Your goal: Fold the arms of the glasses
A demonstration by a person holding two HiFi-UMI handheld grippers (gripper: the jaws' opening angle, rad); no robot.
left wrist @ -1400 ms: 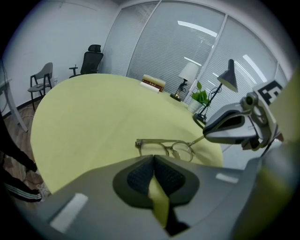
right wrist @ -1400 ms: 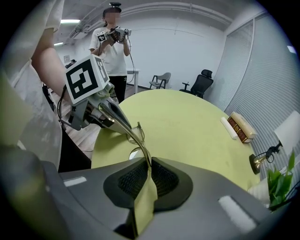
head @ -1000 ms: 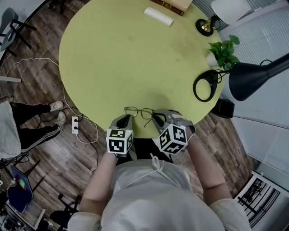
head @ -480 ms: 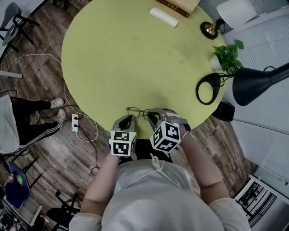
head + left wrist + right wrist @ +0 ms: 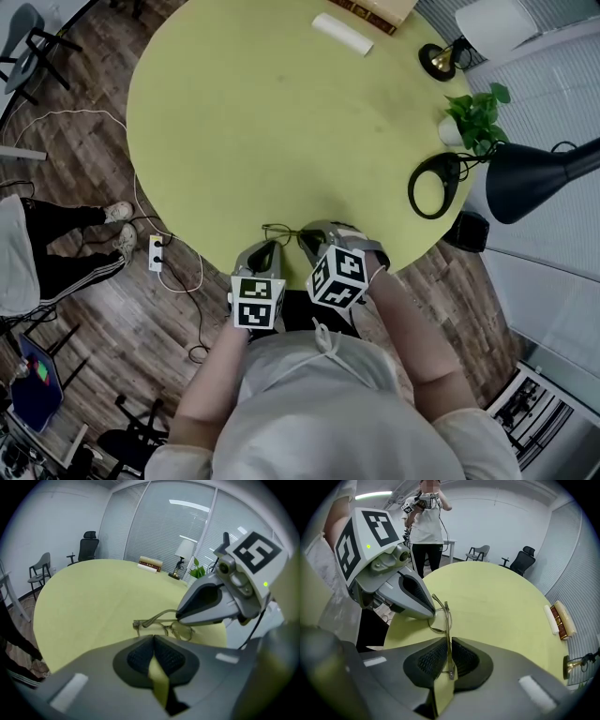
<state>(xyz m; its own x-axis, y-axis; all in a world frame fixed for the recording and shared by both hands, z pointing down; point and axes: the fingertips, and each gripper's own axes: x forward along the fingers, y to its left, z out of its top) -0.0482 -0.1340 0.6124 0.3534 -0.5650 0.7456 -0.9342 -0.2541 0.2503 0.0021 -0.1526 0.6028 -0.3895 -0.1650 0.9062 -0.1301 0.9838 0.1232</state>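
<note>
- Thin gold-coloured wire-framed glasses (image 5: 281,232): at the near edge of the round yellow-green table (image 5: 281,112), between the two grippers.
- Right gripper (image 5: 449,641): one arm of the glasses runs lengthwise between the ribbed black pads. The jaws have just eased apart a little, yet stand narrow and close on that arm.
- Left gripper (image 5: 153,637): pads meet at the tips with nothing between them. The glasses lie just beyond the tips, their far side covered by the right gripper's body.
- Far rim of the table: white paper-wrapped roll (image 5: 342,35) beside a brown-spined book stack (image 5: 375,7); its lettering is too small to read.
- Right rim: brass lamp foot (image 5: 437,58), small green plant in a white pot (image 5: 473,114), and black desk lamp with ring base (image 5: 431,184). All stand well apart from the glasses.
- Floor, left: white power strip (image 5: 156,255), and a standing person in striped black trousers (image 5: 66,262).
- Markings: black-and-white square markers on each gripper's cube.
</note>
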